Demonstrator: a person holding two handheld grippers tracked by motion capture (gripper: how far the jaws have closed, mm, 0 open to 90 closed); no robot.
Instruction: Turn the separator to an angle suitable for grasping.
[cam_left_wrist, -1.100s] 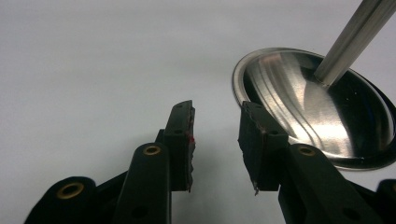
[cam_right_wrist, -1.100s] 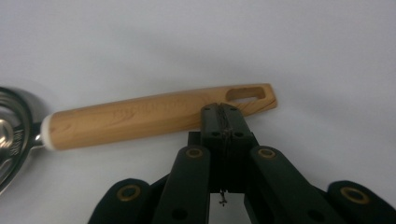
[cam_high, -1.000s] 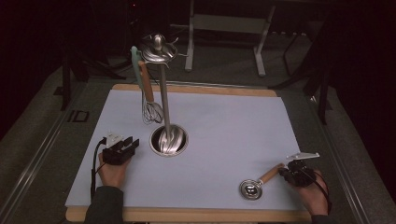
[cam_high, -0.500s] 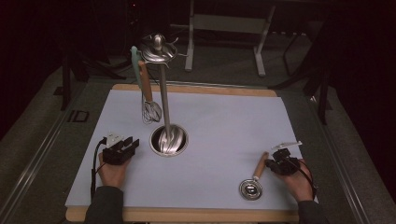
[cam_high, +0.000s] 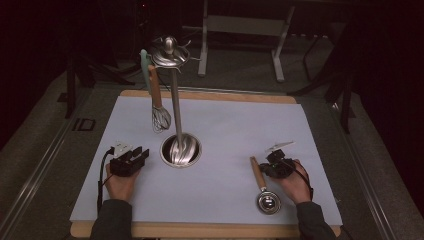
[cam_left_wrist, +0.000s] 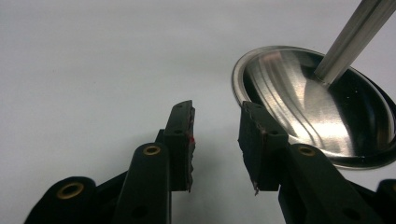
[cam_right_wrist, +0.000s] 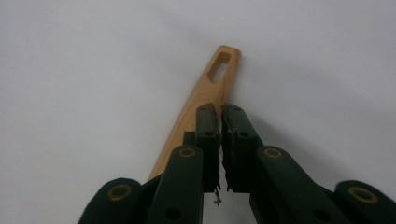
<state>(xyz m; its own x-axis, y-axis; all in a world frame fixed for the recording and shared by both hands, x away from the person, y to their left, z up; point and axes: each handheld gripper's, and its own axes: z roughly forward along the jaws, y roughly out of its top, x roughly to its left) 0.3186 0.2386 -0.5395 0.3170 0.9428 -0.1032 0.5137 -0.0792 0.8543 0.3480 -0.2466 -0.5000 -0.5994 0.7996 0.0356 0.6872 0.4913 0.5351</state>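
A small ladle (cam_high: 265, 195) with a wooden handle (cam_right_wrist: 210, 84) and a metal bowl lies on the white mat at the front right. My right gripper (cam_high: 266, 168) (cam_right_wrist: 220, 108) rests over the handle. Its jaws have just been opening, and stand a sliver apart with nothing between them. My left gripper (cam_high: 138, 154) (cam_left_wrist: 217, 109) rests open and empty on the mat, just left of the round base (cam_left_wrist: 327, 121) of a steel utensil stand (cam_high: 176, 105). A whisk (cam_high: 160, 118) hangs from the stand's top.
The white mat (cam_high: 230, 125) covers a wooden board (cam_high: 210, 95) on a dark table. Metal frame legs (cam_high: 240, 30) stand behind the table in the dark. A cable trails from each gripper along the person's hand.
My right gripper moved left across the mat, and the ladle's handle swung from pointing right to pointing up-left. The left gripper stayed where it was.
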